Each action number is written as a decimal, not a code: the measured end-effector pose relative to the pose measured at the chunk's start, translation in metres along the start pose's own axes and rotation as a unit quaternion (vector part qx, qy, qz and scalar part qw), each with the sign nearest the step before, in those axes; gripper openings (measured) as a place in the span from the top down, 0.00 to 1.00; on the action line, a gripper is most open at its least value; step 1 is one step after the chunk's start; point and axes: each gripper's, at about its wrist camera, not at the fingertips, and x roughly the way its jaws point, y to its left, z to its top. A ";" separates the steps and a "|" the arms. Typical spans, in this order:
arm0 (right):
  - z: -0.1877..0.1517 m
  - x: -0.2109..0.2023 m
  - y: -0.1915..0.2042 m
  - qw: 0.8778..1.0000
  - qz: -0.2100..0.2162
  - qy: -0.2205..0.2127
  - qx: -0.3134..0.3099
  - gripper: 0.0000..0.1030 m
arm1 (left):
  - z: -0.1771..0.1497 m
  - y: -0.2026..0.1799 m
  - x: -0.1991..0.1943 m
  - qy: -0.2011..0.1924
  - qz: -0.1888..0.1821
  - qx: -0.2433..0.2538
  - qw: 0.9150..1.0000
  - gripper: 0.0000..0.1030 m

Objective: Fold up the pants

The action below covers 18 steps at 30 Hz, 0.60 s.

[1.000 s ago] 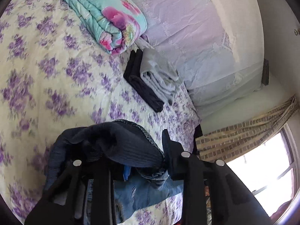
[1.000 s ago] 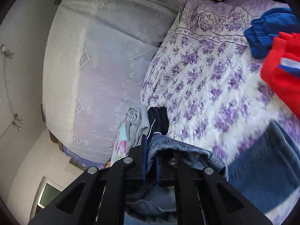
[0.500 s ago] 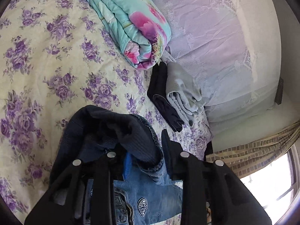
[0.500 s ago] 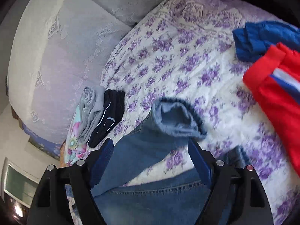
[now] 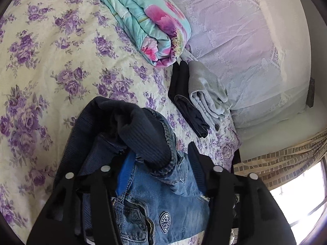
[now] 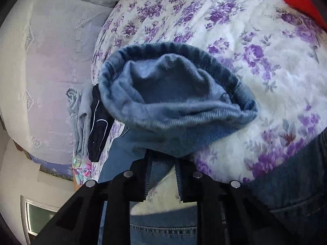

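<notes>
The right gripper (image 6: 162, 175) is closing, its jaws narrow, and denim of the jeans (image 6: 175, 102) runs between them just below the ribbed leg cuff; whether the pads already press on it cannot be told. Half a second ago these jaws stood wide with the leg lying loose between them, and a second ago they were clamped on the fabric, so this reads as a re-grip at a new spot (probably to set up the next fold). The left gripper (image 5: 157, 163) is opening: a moment ago it pinched the dark ribbed cuff (image 5: 143, 134), and now its fingers (image 5: 196, 159) stand apart with the cuff and waistband slack between them, neither pad visibly pressing. I judge that the left side of the fold has just been laid down.

The jeans lie on the floral bedspread (image 5: 61, 51), bunched rather than flat: blue denim with a round metal button (image 5: 165, 222) near 6 o'clock in the left view, and a fleece-lined cuff gaping open at the centre of the right view. At 2 o'clock from the left gripper sits a stack of folded grey and black clothes (image 5: 196, 100); a rolled floral quilt (image 5: 147, 24) lies at 12 o'clock.
</notes>
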 end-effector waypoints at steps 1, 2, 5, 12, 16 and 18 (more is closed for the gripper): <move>0.001 0.000 0.000 1.000 0.000 -0.005 0.002 0.80 | 0.001 -0.002 0.002 0.000 0.002 0.000 1.000 0.39; 0.001 -0.002 0.000 1.000 0.002 -0.008 0.005 0.80 | 0.002 -0.003 0.005 0.000 0.002 -0.003 1.000 0.39; -0.005 -0.018 -0.002 1.000 0.001 -0.030 0.006 0.77 | 0.006 0.001 0.011 0.001 -0.001 -0.015 1.000 0.38; 0.003 -0.019 -0.014 0.998 -0.002 -0.055 0.013 0.76 | 0.006 0.012 0.014 -0.002 -0.017 -0.026 1.000 0.37; 0.007 -0.009 -0.011 0.997 0.009 -0.074 0.005 0.82 | 0.006 0.013 0.014 0.000 -0.026 -0.028 0.999 0.38; 0.005 -0.011 -0.010 0.997 0.018 -0.074 -0.001 0.89 | 0.005 0.013 0.014 0.007 -0.027 -0.024 0.999 0.50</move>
